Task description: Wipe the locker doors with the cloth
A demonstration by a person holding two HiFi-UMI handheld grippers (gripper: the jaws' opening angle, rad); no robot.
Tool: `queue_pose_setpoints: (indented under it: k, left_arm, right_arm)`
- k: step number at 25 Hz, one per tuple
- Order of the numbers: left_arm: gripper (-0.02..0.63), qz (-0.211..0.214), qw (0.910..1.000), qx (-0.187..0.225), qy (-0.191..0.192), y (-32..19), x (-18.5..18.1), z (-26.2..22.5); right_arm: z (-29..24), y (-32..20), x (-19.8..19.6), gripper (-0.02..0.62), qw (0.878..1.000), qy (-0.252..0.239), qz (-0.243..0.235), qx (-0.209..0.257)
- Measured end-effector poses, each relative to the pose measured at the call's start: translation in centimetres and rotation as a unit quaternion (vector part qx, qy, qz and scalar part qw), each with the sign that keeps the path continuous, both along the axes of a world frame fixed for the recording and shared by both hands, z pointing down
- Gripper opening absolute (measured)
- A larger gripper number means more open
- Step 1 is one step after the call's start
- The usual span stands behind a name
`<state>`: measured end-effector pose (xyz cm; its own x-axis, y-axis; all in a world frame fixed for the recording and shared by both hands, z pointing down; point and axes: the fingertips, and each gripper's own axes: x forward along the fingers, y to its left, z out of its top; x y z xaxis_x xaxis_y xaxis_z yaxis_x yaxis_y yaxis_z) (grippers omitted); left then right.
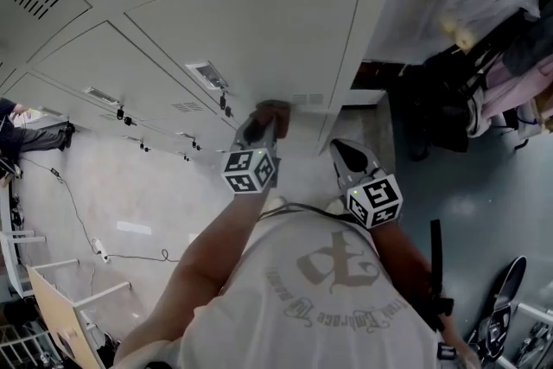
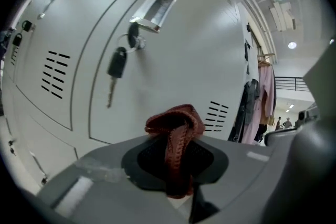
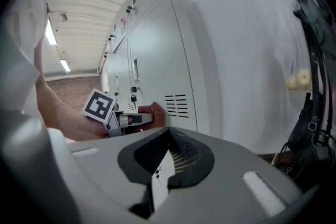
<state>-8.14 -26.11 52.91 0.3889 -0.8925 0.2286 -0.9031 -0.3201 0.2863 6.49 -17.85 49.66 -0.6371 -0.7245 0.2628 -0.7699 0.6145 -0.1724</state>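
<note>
The left gripper pinches a red-brown cloth tight against the white locker door. Just right of it, the right gripper has its jaws closed on nothing.

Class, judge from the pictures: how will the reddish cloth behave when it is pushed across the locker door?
Probably floppy: the cloth bunches into folds in the left gripper. Likely light, since a pinch alone holds it. Its ribbed weave may drag, not slip.
</note>
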Motion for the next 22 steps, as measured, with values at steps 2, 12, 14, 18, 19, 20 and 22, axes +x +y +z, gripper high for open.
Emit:
queue_pose_setpoints:
  k: [2,12,14,18,19,20,22]
  left_arm:
    - [0.078,-0.017,0.9998,0.003,-0.014,0.0,-2.5,0.3]
    - [0.080,-0.049,0.9938,0.039,-0.091,0.2,-10.6,-0.3]
    - [0.080,-0.048,0.9917,0.049,-0.109,0.3,-11.3,-1.1]
    - [0.080,-0.031,0.9831,0.083,-0.160,0.4,-11.8,-3.5]
    - [0.080,-0.030,0.9798,0.094,-0.174,0.5,-12.0,-4.3]
    - [0.080,-0.030,0.9762,0.103,-0.189,0.6,-12.2,-5.1]
    - [0.080,-0.029,0.9668,0.125,-0.221,0.8,-12.5,-6.6]
  right_arm:
    - [0.0,-0.2,-1.1,0.008,1.000,0.001,-0.007,0.001]
    - [0.0,-0.2,-4.3,0.008,1.000,0.008,-0.016,0.001]
    - [0.0,-0.2,-4.5,0.008,1.000,0.009,-0.015,0.000]
    - [0.3,-0.2,-4.9,0.008,1.000,0.010,-0.012,-0.003]
    - [0.3,-0.2,-5.0,0.008,1.000,0.010,-0.012,-0.003]
    - [0.3,-0.2,-5.0,0.008,1.000,0.010,-0.011,-0.003]
    - [0.4,-0.2,-5.0,0.008,1.000,0.010,-0.011,-0.005]
